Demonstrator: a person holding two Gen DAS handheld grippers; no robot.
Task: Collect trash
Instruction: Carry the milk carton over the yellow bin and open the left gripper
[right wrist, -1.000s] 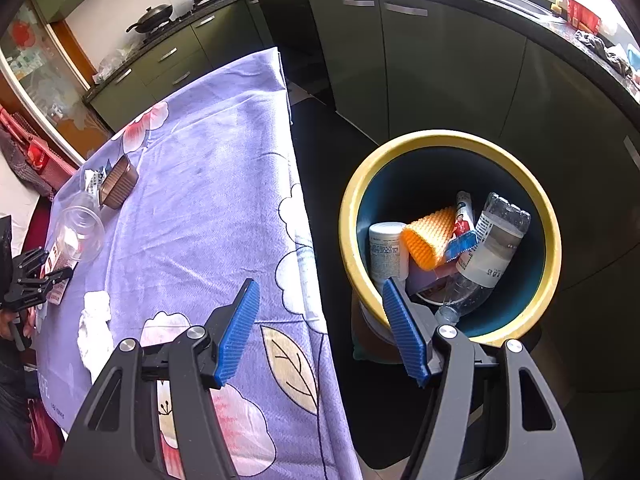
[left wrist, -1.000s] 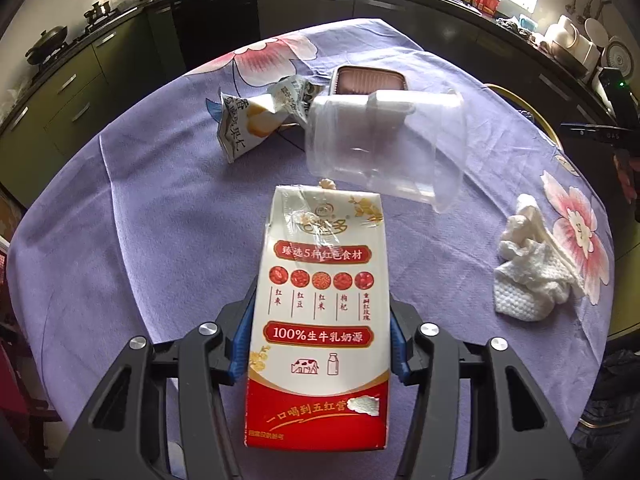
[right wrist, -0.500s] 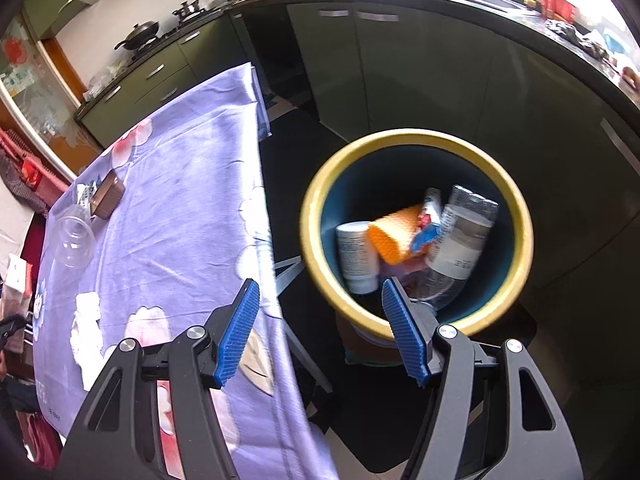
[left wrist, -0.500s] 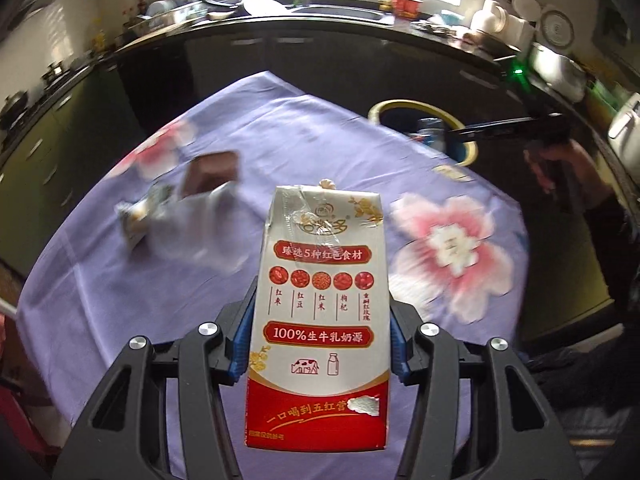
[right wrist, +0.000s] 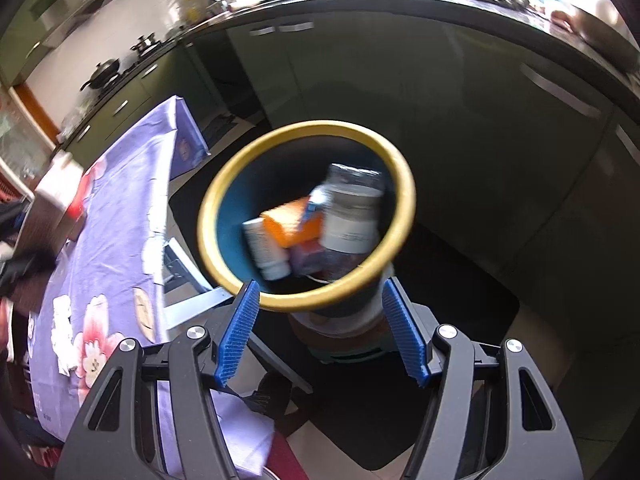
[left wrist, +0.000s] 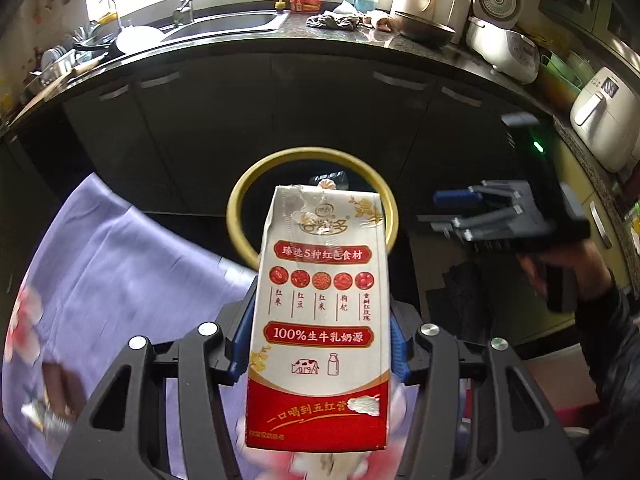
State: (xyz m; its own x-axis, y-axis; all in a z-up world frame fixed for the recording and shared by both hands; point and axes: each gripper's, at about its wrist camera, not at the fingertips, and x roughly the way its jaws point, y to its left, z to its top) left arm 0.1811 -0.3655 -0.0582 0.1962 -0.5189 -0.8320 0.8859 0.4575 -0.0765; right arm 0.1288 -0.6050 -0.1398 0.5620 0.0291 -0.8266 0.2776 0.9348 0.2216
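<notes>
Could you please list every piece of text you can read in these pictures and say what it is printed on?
All on the milk carton held in the left gripper:
"臻选5种红色食材"
"100%生牛乳奶源"
"一口喝到五红营", last part hidden by a torn patch
The brand logo, the small captions under the five icons and the bottom line are too small or blurred.
Labels on the bottles in the bin: blurred, unreadable.

Purple floral tablecloth point(right wrist: 120, 216) on table

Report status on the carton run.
Left gripper shut on milk carton; right gripper open, empty. Trash bin ahead, already holding trash. Nothing blocking.
</notes>
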